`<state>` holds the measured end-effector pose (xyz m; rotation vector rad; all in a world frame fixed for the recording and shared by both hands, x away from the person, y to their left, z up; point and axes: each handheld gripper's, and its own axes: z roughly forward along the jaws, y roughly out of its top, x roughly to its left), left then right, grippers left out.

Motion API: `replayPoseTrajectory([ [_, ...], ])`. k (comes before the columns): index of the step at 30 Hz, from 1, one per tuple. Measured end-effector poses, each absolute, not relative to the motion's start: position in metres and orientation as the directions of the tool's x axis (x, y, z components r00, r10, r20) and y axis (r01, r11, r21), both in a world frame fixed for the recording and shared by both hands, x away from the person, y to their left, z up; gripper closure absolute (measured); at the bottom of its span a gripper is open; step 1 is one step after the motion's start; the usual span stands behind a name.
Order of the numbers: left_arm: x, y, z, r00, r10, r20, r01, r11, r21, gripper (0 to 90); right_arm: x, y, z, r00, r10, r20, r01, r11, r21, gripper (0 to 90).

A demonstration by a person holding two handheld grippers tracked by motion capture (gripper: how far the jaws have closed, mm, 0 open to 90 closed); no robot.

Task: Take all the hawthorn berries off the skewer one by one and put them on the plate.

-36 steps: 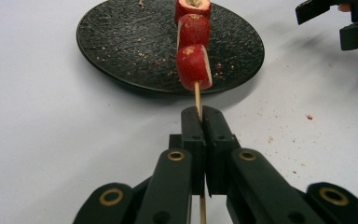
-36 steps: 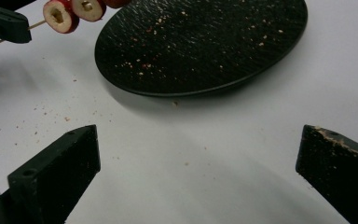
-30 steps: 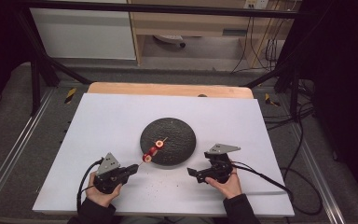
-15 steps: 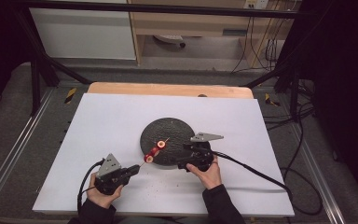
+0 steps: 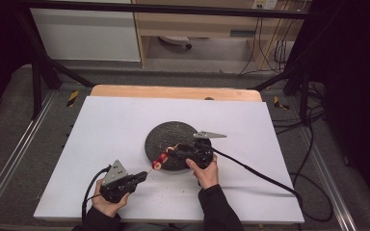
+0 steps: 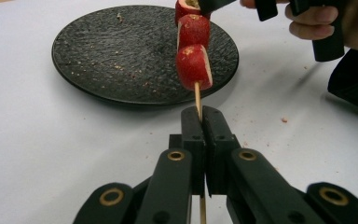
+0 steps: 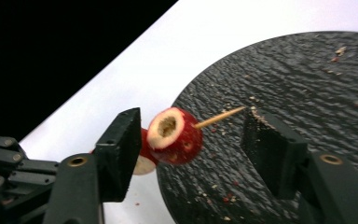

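Skewer (image 6: pixel 198 95) with three red fruit pieces (image 6: pixel 193 65) hung over the near rim of the black plate (image 5: pixel 161 134), its bare end clamped in the left gripper (image 6: pixel 200 122). The right gripper (image 7: pixel 189 140) had just been closing, its jaws either side of the top piece, not pressing.

A round dark stone plate (image 5: pixel 173 139) is lying mid-table on the white tabletop (image 5: pixel 115 125), a fruit-threaded wooden skewer (image 5: pixel 161 159) overhanging its near-left rim.

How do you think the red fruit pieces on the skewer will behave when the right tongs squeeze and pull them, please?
The top fruit piece looks cut and moist, so probably soft, easily bruised. The thin skewer, clamped by the left tongs, may flex. Crumbs on the plate suggest flaking.
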<state>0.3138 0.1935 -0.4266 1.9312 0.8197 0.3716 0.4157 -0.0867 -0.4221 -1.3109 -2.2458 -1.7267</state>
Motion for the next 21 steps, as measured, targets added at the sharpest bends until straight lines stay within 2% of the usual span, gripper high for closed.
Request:
replayPoseTrajectory([
  [11,0.3130,0.1927,-0.4274,0.728,0.682,-0.077,0.379,-0.306,0.873,88.1,0.4161,-0.0865,-0.4217,-0.631,0.554,0.543,0.660,0.016,0.751,57.4],
  [21,0.3111,0.1928,-0.4244,0.731,0.679,-0.071,0.363,-0.298,0.883,88.2,0.4165,-0.0888,-0.4158,-0.622,0.542,0.565,0.666,-0.013,0.746,60.7],
])
